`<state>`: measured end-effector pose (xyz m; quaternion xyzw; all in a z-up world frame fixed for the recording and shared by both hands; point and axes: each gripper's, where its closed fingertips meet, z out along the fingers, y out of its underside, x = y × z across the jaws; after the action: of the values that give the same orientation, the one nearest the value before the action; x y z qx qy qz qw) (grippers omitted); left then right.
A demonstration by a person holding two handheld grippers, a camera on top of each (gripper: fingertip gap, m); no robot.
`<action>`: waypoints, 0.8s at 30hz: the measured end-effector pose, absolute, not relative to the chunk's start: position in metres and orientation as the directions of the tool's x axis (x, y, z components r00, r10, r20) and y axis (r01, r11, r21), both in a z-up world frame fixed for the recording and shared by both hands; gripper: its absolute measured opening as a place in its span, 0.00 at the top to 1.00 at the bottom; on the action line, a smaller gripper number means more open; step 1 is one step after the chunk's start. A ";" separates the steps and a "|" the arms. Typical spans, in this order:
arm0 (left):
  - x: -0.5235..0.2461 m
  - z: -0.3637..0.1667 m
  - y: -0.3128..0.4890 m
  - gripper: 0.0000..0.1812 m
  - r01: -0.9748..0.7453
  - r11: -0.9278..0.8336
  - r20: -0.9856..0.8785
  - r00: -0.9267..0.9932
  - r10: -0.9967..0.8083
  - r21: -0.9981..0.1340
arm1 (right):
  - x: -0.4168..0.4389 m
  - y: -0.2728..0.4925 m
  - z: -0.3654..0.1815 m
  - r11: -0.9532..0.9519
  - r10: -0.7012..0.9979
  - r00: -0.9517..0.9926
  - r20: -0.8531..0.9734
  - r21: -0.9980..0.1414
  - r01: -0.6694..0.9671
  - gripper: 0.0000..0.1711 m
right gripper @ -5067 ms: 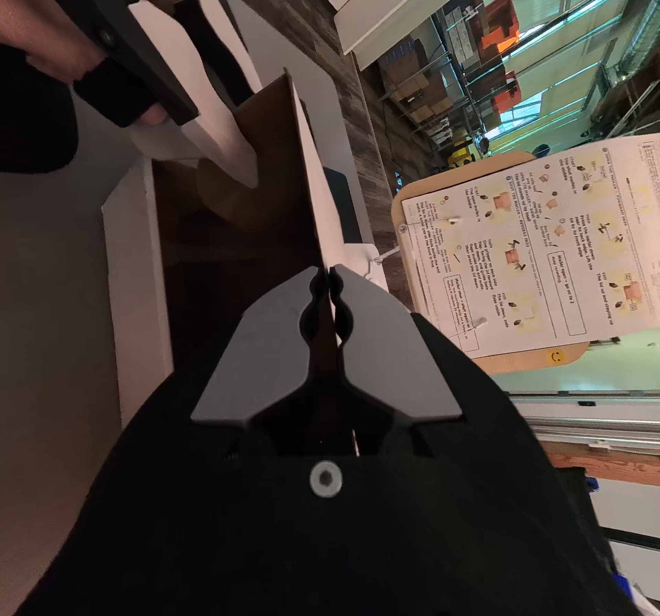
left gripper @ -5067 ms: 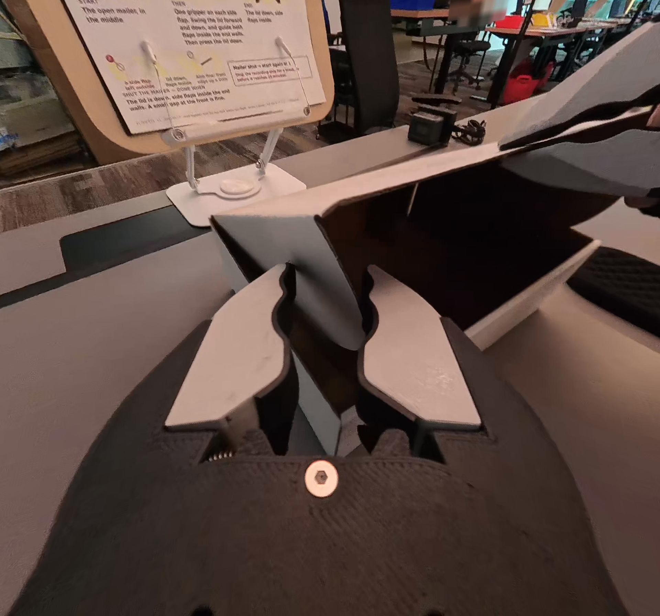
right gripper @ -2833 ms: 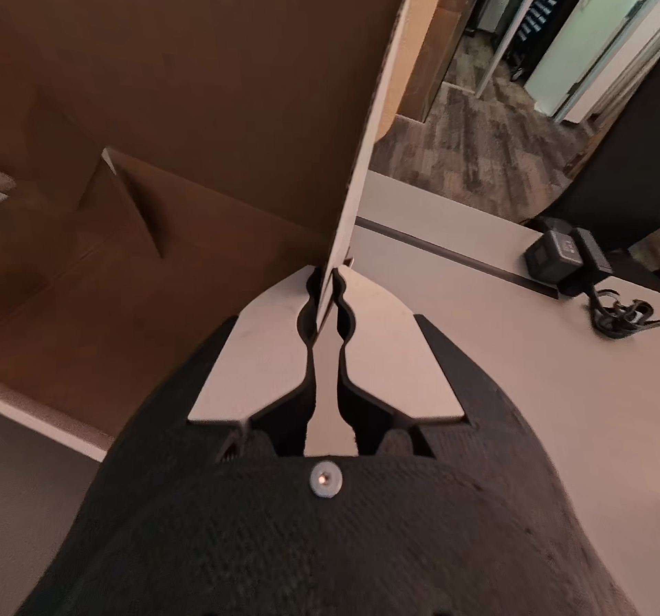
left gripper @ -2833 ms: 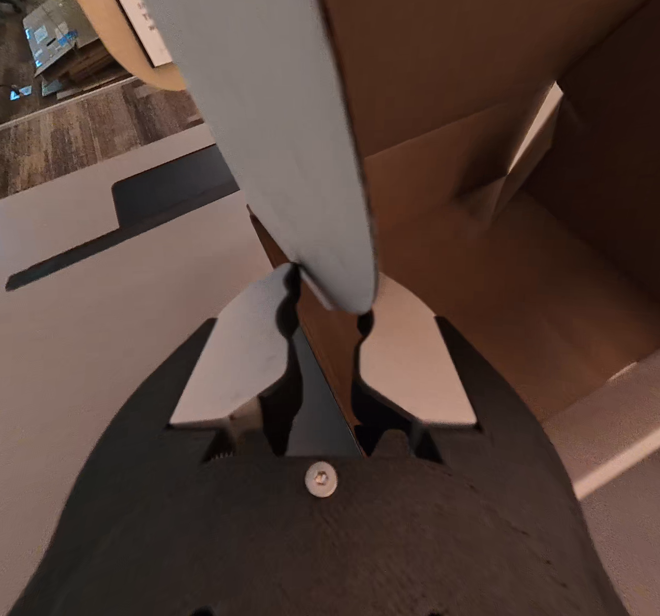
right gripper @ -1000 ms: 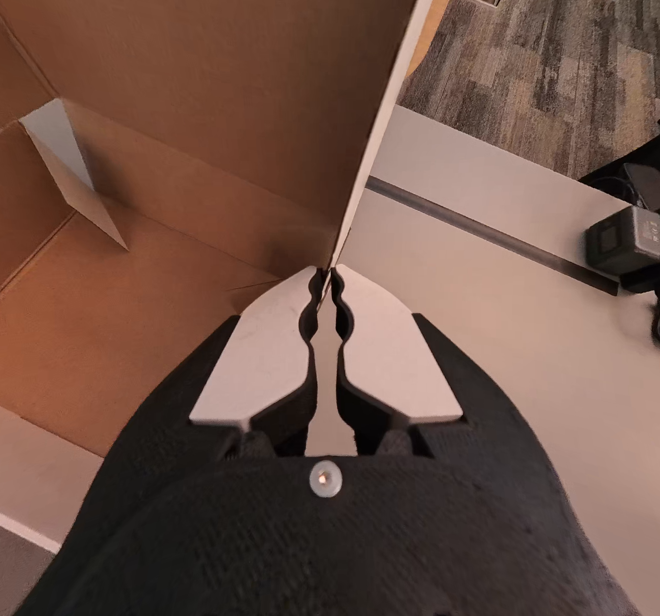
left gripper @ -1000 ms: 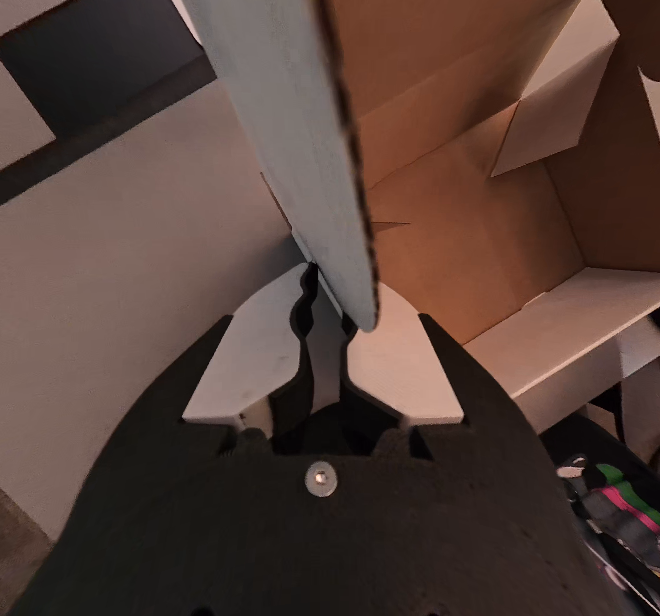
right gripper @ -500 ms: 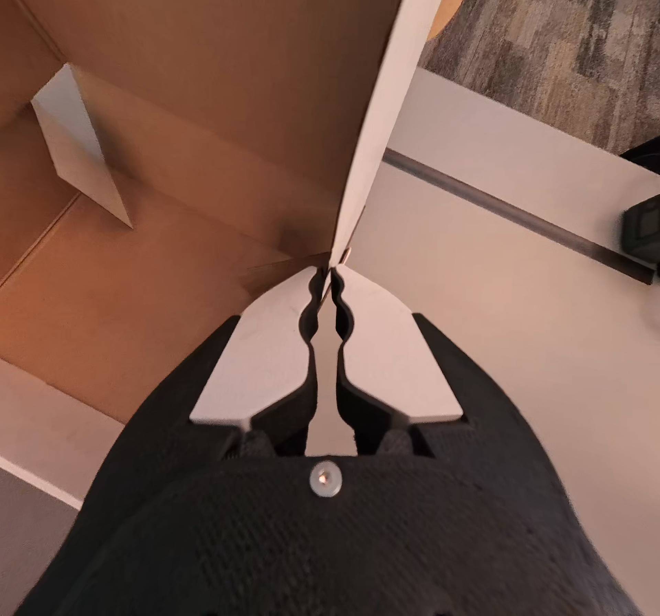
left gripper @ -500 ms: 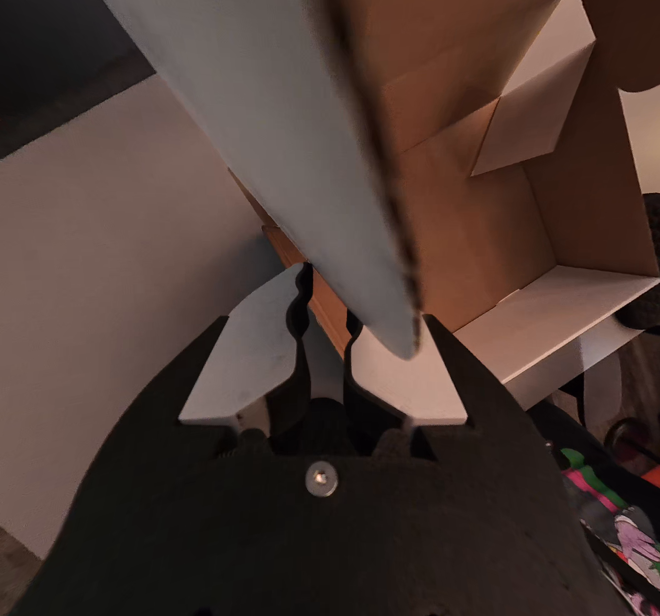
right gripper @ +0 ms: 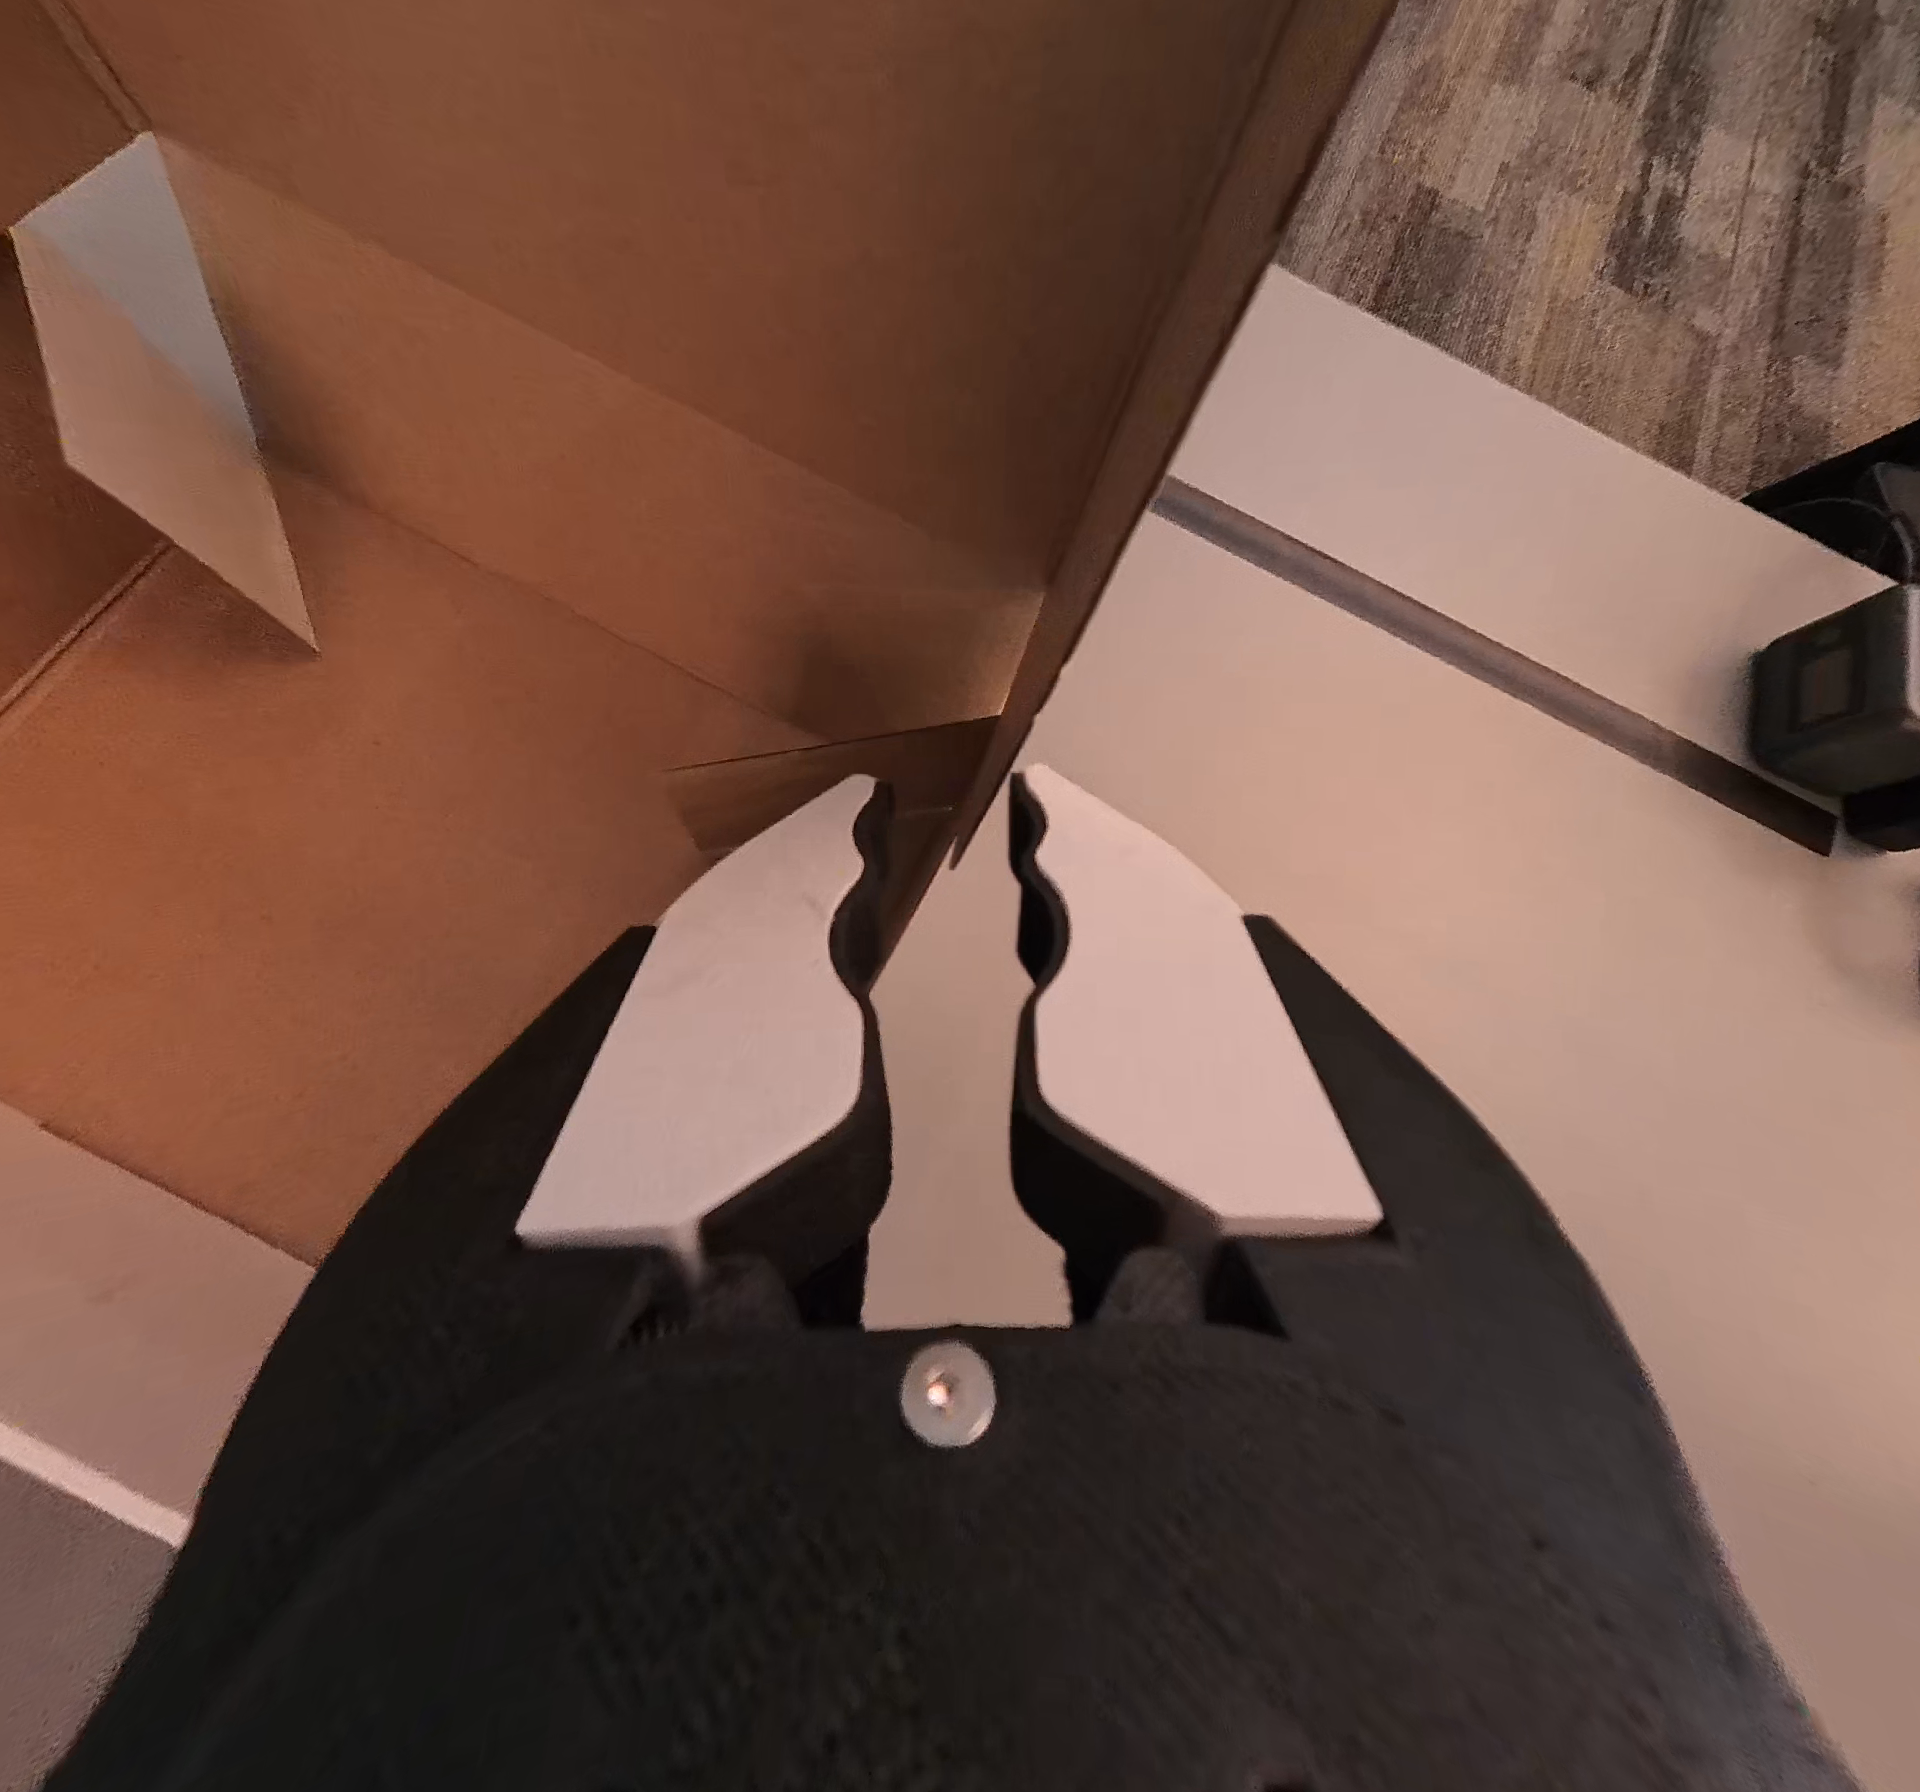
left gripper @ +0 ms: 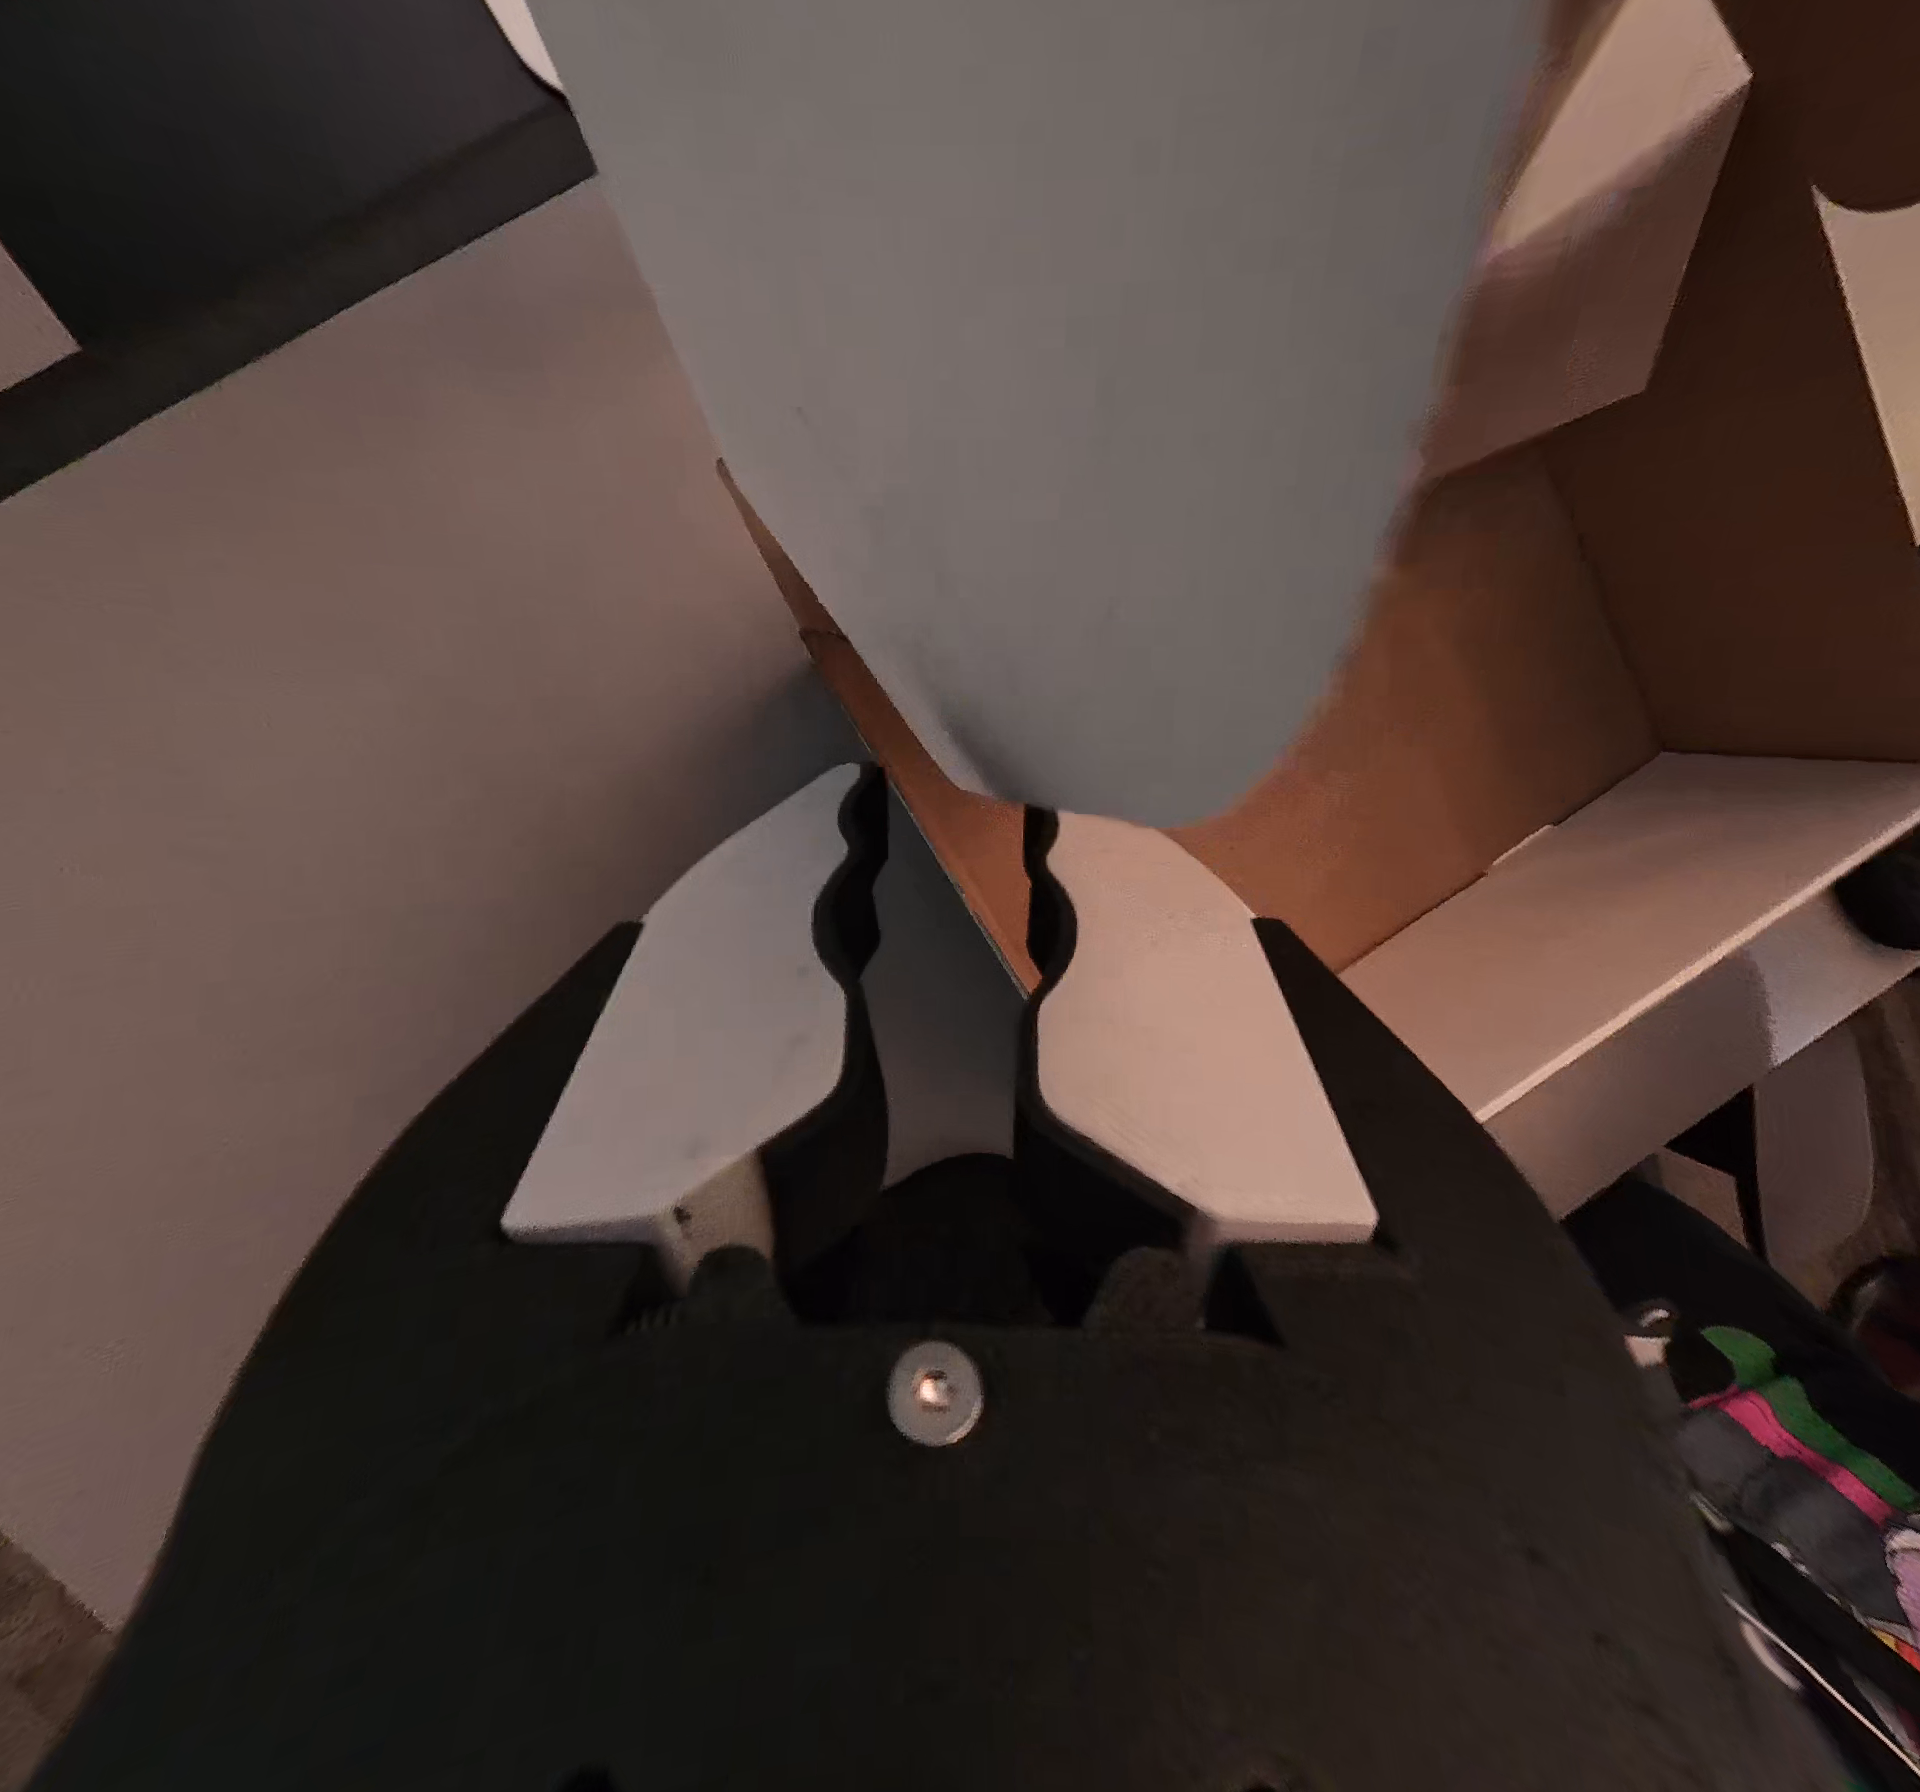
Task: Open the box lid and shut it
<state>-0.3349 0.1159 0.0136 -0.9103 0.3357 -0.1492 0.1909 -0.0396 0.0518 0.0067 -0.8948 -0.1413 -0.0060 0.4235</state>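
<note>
Closest to my left cam, the left gripper (left gripper: pixel 951 807) sits at bottom center with its jaws a bit apart, and I don't see them pinching anything; the box's brown wall edge runs through the gap between them. Right over the tips hangs a rounded white flap (left gripper: pixel 1039 340), blurry, filling the top middle of the frame and just overlapping the right fingertip (left gripper: pixel 1101 869). Past it on the right is the open box (left gripper: pixel 1538 662), brown inside, with its white front wall (left gripper: pixel 1621 921) running off to the right edge. Pale table (left gripper: pixel 364 703) fills the left, with a dark strip at upper left. On my right cam, the right gripper (right gripper: pixel 945 797) is also partly open, gripping nothing; the thin edge of the lid's side flap (right gripper: pixel 1132 495) comes down from upper right and ends in the gap, close to the left finger, can't tell if it's touching. The box's brown floor is center left, a white folded corner tab (right gripper: pixel 145 392) at left. Farther out at right there's a small black device (right gripper: pixel 1839 693) on the table, then carpet at upper right.
</note>
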 end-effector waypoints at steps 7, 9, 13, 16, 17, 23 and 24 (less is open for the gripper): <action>-0.353 0.031 0.099 0.79 -0.411 -0.530 0.058 0.748 -0.661 -0.742 | -0.035 0.030 0.033 -0.338 0.257 0.933 0.251 -0.881 0.330 0.82; -0.359 0.036 0.088 0.75 -0.356 -0.436 0.025 0.751 -0.660 -0.827 | -0.032 0.018 0.036 -0.251 0.244 0.928 0.282 -0.906 0.341 0.77; -0.372 0.031 0.078 0.73 -0.308 -0.241 -0.093 0.771 -0.630 -0.920 | -0.011 -0.005 0.033 -0.085 0.181 0.911 0.371 -0.917 0.390 0.72; -0.377 0.013 0.087 0.71 -0.316 -0.173 -0.149 0.776 -0.613 -0.933 | 0.013 -0.008 0.018 -0.024 0.129 0.928 0.348 -0.935 0.354 0.68; -0.377 0.007 0.091 0.70 -0.302 -0.178 -0.134 0.778 -0.614 -0.936 | 0.023 -0.006 0.010 -0.014 0.108 0.939 0.326 -0.944 0.330 0.66; -0.382 -0.012 0.108 0.72 -0.076 -0.152 0.035 0.787 -0.616 -0.985 | 0.069 -0.003 -0.038 0.007 0.022 0.973 0.229 -0.973 0.229 0.63; -0.386 -0.018 0.110 0.74 -0.046 -0.144 0.052 0.792 -0.608 -0.988 | 0.069 -0.004 -0.037 -0.009 0.025 0.976 0.217 -0.976 0.217 0.63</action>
<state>-0.3855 0.1096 -0.0183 -0.7209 0.2270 -0.2290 0.6135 0.0694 -0.0043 -0.0375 -0.7070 -0.0857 -0.0687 0.6987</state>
